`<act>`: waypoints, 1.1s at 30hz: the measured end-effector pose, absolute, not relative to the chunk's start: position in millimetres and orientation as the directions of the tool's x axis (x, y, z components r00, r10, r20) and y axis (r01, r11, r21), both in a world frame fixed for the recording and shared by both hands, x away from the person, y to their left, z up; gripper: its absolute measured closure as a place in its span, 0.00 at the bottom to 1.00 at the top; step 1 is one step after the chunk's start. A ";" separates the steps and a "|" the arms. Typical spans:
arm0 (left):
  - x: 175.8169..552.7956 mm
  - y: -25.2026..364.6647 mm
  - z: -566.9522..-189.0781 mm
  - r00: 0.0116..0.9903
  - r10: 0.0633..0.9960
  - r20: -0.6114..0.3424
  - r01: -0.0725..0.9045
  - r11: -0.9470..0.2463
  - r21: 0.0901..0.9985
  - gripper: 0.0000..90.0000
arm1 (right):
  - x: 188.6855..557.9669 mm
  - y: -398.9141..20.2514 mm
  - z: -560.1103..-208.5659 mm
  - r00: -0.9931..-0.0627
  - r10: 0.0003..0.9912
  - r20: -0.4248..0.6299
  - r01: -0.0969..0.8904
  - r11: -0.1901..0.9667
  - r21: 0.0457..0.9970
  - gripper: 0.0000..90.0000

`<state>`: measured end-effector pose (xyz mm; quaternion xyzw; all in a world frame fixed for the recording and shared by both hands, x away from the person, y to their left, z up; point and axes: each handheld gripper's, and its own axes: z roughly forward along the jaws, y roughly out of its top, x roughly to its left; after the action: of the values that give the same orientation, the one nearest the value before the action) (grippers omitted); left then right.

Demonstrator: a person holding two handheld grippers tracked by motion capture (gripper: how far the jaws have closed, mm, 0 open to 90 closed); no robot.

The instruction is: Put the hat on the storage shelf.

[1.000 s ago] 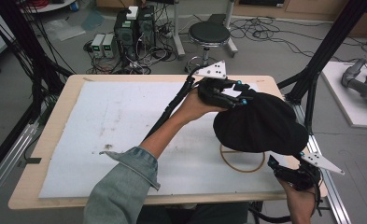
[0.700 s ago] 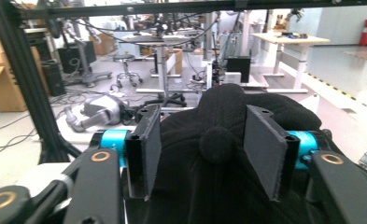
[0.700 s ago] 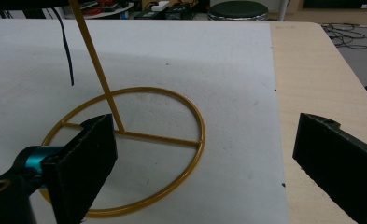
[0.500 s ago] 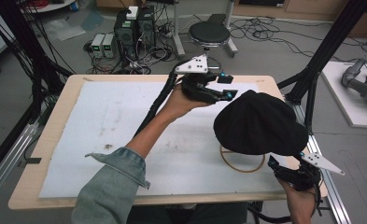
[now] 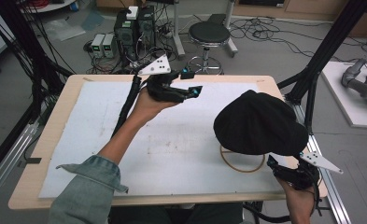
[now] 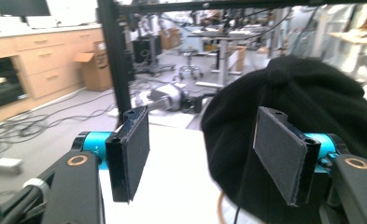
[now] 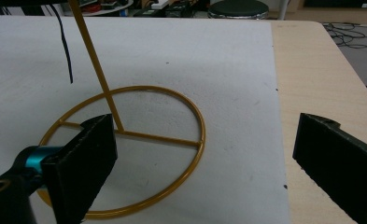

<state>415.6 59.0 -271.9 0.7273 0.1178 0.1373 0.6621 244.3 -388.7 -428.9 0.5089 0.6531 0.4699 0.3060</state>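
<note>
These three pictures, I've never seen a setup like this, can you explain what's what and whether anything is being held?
A person works at a table, holding a two-jawed claw in each hand. One picture looks down from above; the other two come from cameras riding on each claw. The left claw hangs open in the air at the table's far side, holding nothing. The right claw is open too, near the front right edge. On the white mat stands a gold wire stand with a round base, and a black cap sits on top of it.
</note>
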 end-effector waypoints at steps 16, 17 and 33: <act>392.5 144.3 -299.9 0.813 0.582 0.026 0.043 -0.104 0.994 0.30 | 244.1 -391.0 -430.1 -0.288 0.951 0.109 0.382 0.010 0.924 0.07; 391.1 149.2 -301.8 0.805 0.592 0.024 0.047 -0.105 0.993 0.30 | 244.6 -391.0 -430.2 -0.291 0.951 0.103 0.380 0.017 0.925 0.07; 360.8 209.5 -338.6 0.685 0.728 0.026 0.094 -0.123 0.988 0.30 | 246.2 -387.8 -429.1 -0.298 0.951 0.089 0.370 0.029 0.928 0.07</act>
<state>360.8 209.5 -338.6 0.7001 0.2936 0.2673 0.5935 246.2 -387.8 -429.1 0.5085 0.6495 0.4764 0.3044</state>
